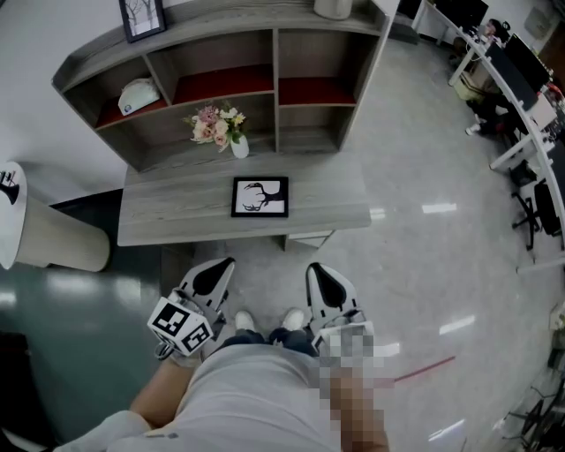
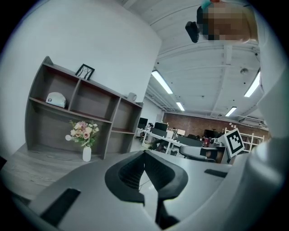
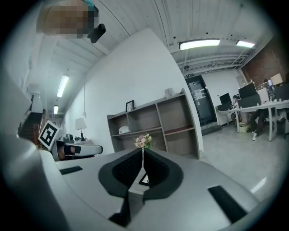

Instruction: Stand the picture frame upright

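A black picture frame (image 1: 260,196) with a white picture lies flat, face up, on the grey desk (image 1: 177,212) in the head view. A sliver of it shows between the jaws as the frame (image 3: 145,180) in the right gripper view. My left gripper (image 1: 228,262) and my right gripper (image 1: 314,267) hang side by side short of the desk's front edge, well back from the frame. Both are shut with nothing in them. The left gripper (image 2: 144,153) and the right gripper (image 3: 142,150) show their tips closed together.
A vase of pink flowers (image 1: 221,126) stands behind the frame, below a grey cubby shelf (image 1: 274,79). Another upright frame (image 1: 142,18) tops the shelf. A lamp (image 1: 35,231) stands at the left. Office desks and chairs (image 1: 521,97) fill the right.
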Available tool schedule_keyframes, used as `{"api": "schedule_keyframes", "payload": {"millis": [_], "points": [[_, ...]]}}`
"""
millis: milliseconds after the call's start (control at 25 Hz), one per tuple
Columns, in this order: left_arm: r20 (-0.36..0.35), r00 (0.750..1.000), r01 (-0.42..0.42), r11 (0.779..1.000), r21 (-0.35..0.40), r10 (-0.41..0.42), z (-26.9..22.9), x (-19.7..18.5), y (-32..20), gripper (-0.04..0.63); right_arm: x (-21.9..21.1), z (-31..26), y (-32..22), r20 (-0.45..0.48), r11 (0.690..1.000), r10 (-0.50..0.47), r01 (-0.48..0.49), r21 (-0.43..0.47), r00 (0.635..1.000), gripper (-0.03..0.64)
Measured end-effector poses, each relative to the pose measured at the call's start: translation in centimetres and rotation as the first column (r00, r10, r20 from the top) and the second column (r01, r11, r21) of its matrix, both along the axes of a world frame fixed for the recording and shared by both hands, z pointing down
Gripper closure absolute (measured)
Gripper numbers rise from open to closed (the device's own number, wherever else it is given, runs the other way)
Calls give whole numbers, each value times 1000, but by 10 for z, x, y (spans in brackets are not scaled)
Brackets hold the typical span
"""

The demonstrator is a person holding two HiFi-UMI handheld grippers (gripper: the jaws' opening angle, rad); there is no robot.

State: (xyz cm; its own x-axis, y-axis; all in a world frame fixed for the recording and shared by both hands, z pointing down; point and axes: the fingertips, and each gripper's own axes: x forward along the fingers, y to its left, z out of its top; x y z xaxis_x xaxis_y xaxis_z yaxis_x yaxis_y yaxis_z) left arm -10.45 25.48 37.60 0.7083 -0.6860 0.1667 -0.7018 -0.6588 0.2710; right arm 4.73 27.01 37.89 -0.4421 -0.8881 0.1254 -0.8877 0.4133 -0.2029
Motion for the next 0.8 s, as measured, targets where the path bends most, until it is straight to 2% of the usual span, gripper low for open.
{"api": "schedule_keyframes", "payload": {"millis": [360,800], "points": [[86,992,97,995,8,-97,8,39,-12,580,50,12,-4,29,1000,-17,17,-11,999,595],[89,990,110,994,-28,-107,24,62,-40,580,79,26,-30,31,999,-5,7,-47,1000,595]]}}
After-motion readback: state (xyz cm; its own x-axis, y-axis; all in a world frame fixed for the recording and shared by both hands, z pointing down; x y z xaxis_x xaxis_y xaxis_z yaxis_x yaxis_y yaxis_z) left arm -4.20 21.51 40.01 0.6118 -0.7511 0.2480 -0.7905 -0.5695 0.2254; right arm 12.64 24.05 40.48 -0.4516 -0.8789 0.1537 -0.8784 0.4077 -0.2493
